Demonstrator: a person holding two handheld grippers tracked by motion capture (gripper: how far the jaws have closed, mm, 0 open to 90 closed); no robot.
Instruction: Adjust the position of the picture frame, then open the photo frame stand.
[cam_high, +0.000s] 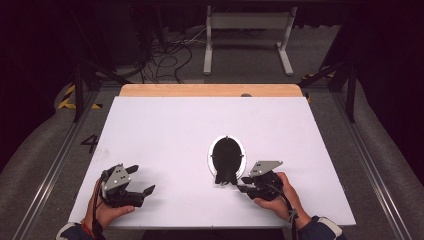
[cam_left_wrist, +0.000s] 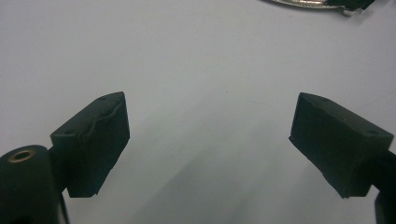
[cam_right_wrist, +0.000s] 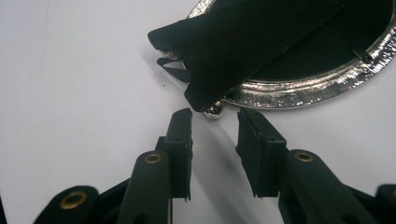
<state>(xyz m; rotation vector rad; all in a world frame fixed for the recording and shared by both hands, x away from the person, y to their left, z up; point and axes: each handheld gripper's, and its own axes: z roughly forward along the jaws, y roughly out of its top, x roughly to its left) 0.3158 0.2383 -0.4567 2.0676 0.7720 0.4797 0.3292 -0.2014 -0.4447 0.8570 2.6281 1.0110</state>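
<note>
On the white table (cam_high: 165, 130), right of centre and toward the near edge, lies an oval silver-rimmed metal tray (cam_high: 227, 155). Its rim is bright, hammered-looking and reflective, with a small round ball foot (cam_right_wrist: 214, 110) showing under the near edge in the right gripper view. Inside the tray rests a black matte cloth bundle (cam_high: 226, 161), soft and folded, one end overhanging the near rim onto the table, with thin frayed strips at its tip. The right claw (cam_high: 244, 183) sits just beside that overhanging end, its flat black pads partly apart with nothing between them; the pads touch neither cloth nor rim. The left claw (cam_high: 141, 180) rests well apart to the left over bare table, jaws spread wide and empty. Table surface is smooth and uniform.
</note>
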